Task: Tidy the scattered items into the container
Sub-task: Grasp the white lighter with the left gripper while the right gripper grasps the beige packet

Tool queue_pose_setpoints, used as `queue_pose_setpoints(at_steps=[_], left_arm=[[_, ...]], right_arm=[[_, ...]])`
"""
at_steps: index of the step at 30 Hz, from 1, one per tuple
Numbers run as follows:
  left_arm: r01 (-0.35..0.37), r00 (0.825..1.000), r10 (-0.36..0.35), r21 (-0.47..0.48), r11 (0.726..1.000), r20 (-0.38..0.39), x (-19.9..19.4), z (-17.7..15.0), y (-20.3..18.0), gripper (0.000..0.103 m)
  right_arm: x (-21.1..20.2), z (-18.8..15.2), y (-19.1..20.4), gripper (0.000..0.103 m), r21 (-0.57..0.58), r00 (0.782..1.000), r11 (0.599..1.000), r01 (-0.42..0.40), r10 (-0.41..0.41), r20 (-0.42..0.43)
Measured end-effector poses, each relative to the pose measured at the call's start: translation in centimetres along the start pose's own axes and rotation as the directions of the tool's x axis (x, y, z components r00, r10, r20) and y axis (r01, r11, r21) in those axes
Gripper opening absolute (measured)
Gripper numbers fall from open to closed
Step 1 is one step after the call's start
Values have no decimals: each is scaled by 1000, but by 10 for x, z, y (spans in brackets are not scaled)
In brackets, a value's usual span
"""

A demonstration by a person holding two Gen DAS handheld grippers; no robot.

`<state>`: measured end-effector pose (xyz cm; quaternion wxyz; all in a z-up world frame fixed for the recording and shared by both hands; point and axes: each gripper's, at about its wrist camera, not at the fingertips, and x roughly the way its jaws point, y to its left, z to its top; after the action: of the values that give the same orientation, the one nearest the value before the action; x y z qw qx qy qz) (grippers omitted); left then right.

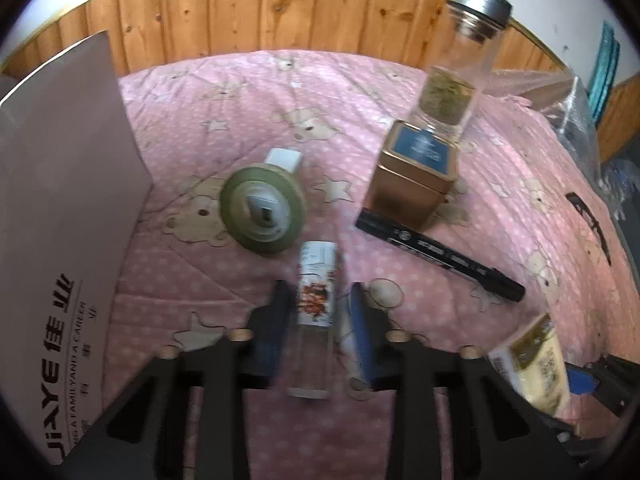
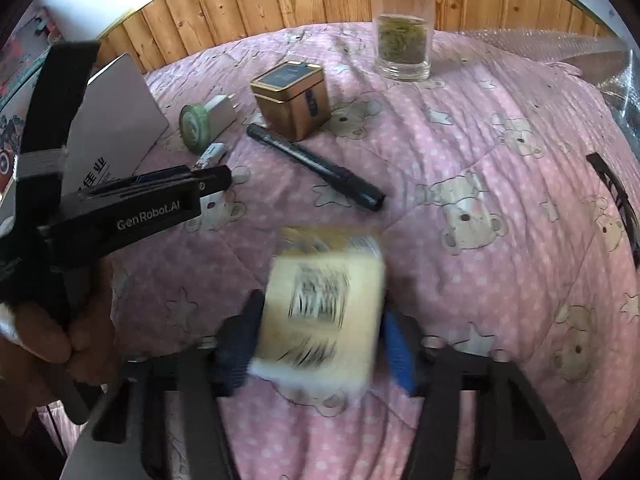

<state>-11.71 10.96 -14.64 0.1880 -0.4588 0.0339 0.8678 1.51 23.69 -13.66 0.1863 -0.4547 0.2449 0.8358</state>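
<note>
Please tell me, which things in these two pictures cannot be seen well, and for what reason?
- Yellow packet in the right gripper: motion blur makes its print unreadable in the right wrist view.
- Small spray bottle in the left gripper: label blurred, left wrist view.
- Cardboard box: its inside is not shown; the frame edge cuts it.
- Glass jar: the top edge cuts off its lid, right wrist view.
</note>
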Motion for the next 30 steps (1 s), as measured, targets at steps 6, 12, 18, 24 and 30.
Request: queue_pose_setpoints(at_steps=[6,12,18,24,30], left_arm=[[14,999,-15,-29,999,-30,-3,2,2,19],[38,999,-40,-55,998,-35,-21,2,-4,19],[73,997,-75,-81,994,-29,-48,4,-11,19],[99,995,-100,-82,992,-11,-80,4,-16,19],[114,993,-112,-85,990,26,-116,2,-13,19]], right_arm=[[-10,6,-5,51,65,997,995,-76,76,9],[-23,11,1,51,67,993,992,-110,108,39],[-37,13,4,51,87,988,985,-148,144,55],[-51,15,17,51,70,984,984,-166,160,84],[-65,15,32,51,46,979,982,-182,176,106]])
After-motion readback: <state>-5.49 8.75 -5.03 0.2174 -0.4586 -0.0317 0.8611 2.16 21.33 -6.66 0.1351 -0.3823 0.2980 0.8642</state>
